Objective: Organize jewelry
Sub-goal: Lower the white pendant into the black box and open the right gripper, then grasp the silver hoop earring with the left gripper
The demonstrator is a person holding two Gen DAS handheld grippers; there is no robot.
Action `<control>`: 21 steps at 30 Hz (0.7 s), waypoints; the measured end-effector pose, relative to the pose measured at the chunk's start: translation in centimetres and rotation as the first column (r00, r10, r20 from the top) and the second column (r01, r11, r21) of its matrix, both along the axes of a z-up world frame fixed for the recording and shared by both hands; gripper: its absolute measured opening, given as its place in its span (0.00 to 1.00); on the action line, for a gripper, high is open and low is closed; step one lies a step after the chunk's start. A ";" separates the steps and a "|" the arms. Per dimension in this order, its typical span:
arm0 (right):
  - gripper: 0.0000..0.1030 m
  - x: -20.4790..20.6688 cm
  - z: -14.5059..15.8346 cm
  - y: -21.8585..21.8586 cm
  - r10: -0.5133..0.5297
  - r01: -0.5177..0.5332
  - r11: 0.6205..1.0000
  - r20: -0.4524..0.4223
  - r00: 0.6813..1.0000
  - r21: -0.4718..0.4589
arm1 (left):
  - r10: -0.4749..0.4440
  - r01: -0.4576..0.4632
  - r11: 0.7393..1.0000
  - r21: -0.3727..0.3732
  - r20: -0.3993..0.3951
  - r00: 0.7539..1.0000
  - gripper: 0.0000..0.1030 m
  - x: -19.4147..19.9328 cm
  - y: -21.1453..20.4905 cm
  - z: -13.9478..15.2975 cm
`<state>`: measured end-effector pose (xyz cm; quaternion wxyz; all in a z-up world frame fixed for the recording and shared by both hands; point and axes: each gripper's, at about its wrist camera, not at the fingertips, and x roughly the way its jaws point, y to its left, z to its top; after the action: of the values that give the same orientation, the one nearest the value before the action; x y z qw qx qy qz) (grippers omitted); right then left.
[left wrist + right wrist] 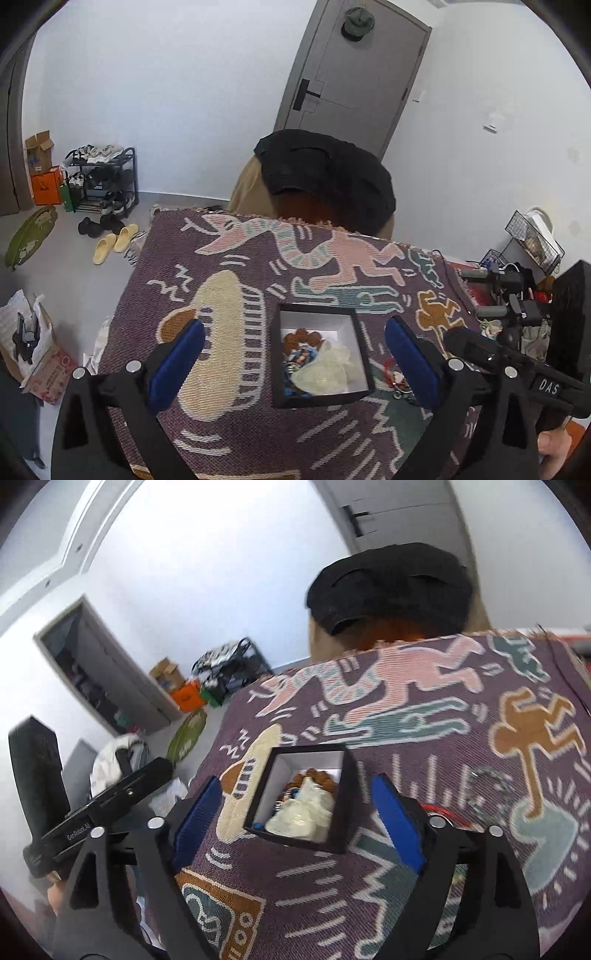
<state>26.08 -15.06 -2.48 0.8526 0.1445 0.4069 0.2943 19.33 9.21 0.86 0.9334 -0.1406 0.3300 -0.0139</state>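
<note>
A black open box (277,354) with a white inside stands on the patterned cloth (236,424). In it lie a brown bead bracelet (301,336), a pale green piece (325,373) and blue beads. My left gripper (295,332) is open, its blue pads (184,343) either side of the box and above it. A red jewelry piece (393,373) lies on the cloth right of the box. In the right wrist view the box (345,805) sits between the pads (397,819) of my open right gripper (295,790). A clear bead bracelet (487,786) lies to the right.
A chair with a black garment (328,177) stands behind the table. A wire rack and black gear (517,295) crowd the table's right end. Shoes and a shoe rack (103,181) are on the floor at left, with cardboard boxes (40,354).
</note>
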 end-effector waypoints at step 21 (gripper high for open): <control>0.92 -2.3 -2.7 -14.1 -0.240 0.242 0.968 -0.034 0.970 0.064 | -0.163 0.163 0.987 0.003 -0.020 0.986 0.92 1.0 -10.4 -1.6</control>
<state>23.75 -29.12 -5.18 0.8713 0.2255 0.3871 0.2002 20.37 -1.21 -0.73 0.9262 -0.1113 0.3494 -0.0880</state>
